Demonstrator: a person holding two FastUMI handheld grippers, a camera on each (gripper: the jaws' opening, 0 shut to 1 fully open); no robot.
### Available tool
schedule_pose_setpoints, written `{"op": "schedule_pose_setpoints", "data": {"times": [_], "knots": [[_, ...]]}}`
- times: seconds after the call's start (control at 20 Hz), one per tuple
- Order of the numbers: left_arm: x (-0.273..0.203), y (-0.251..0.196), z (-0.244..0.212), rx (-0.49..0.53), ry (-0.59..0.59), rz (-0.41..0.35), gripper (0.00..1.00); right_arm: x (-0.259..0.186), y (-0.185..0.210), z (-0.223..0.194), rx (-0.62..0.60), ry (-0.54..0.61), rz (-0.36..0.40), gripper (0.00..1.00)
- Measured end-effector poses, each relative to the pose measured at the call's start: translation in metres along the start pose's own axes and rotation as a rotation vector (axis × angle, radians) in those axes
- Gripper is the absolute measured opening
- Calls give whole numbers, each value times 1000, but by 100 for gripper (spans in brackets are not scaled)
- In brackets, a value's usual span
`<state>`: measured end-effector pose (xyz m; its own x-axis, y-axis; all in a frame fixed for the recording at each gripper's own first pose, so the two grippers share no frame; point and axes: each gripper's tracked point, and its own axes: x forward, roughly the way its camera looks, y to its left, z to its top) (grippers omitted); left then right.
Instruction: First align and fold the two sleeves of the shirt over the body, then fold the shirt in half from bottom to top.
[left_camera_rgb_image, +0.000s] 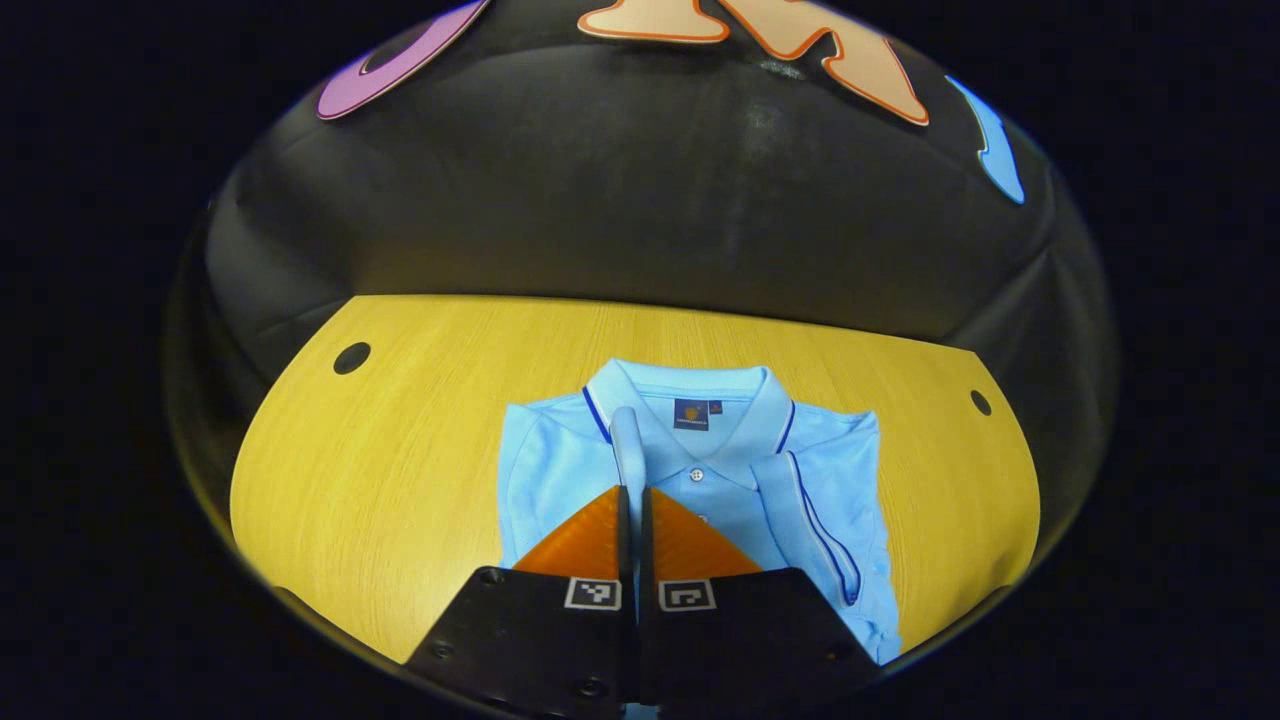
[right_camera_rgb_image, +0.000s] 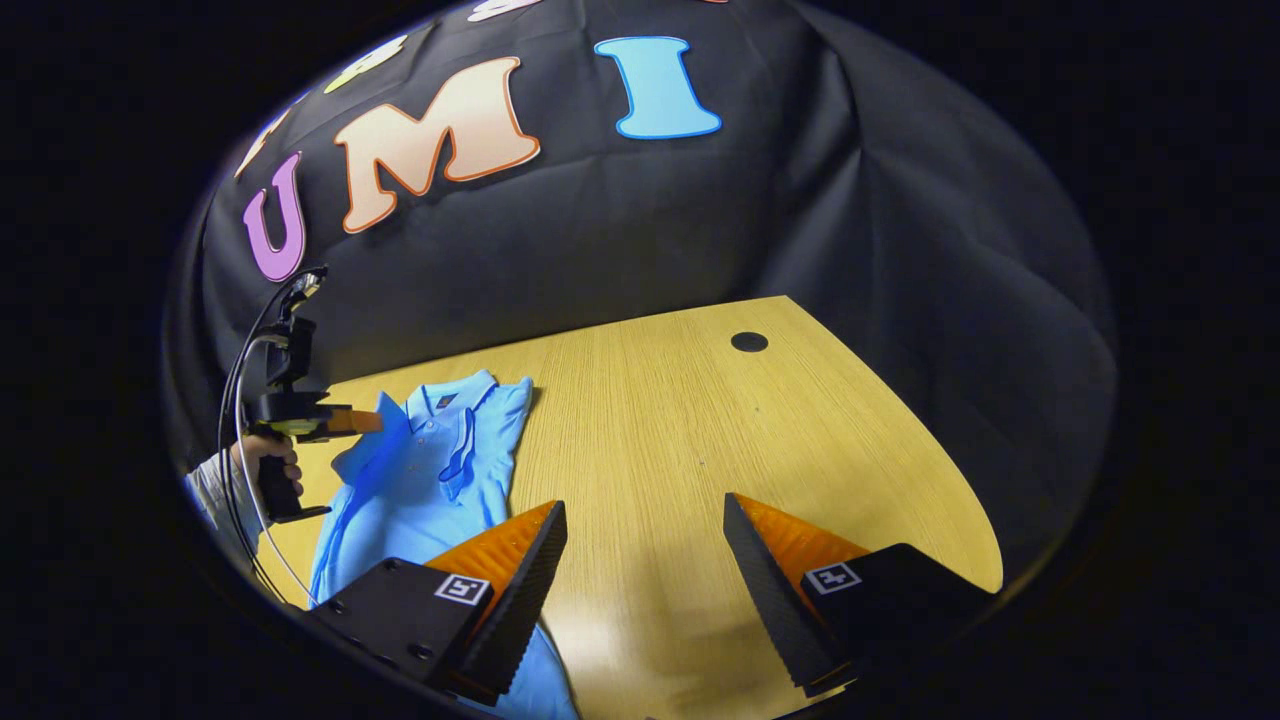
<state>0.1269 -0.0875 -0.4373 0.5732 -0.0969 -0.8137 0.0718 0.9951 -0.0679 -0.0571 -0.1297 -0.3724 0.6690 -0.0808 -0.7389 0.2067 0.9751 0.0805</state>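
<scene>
Left tool (left_camera_rgb_image: 634, 500) is closed on a sleeve (left_camera_rgb_image: 628, 450), lifted over the shirt (left_camera_rgb_image: 560, 480) lying on the surface (left_camera_rgb_image: 380, 480). Right tool (right_camera_rgb_image: 645, 560) stands wide, empty, beside the shirt. Other sleeve (left_camera_rgb_image: 815, 530) already folded; bottom-to-top fold remains.

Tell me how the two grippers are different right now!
The left gripper has its jaws closed on a strip of the blue shirt, a sleeve by its look; the right gripper has its jaws wide apart, holding nothing. The left gripper is up over the shirt's body, while the right gripper is off to the side over the bare wooden table. Both point forward across that table.
</scene>
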Motion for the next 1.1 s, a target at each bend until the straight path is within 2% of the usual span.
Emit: {"op": "schedule_pose_setpoints", "data": {"times": [0.05,0.2,0.35,0.45,0.7,0.9,1.1], "knots": [[2,-3,-3,-5,6,-1,0,2,1,0,2,-1,12,98],[-9,-27,-5,-71,-10,-98,5,3,9,1,-8,-7,58,98],[-34,-21,2,-46,-84,-97,100,3,25,-1,-45,-16,114,98],[-72,-14,8,0,-143,-102,96,-2,36,-5,-63,-15,144,98],[-145,17,-15,166,-233,-91,96,-29,65,-15,-75,-49,193,98],[-193,44,-57,127,-238,-96,95,-63,80,-42,-74,-59,195,98],[-235,77,-104,79,-221,-68,95,-103,91,-78,-88,-42,205,98]]}}
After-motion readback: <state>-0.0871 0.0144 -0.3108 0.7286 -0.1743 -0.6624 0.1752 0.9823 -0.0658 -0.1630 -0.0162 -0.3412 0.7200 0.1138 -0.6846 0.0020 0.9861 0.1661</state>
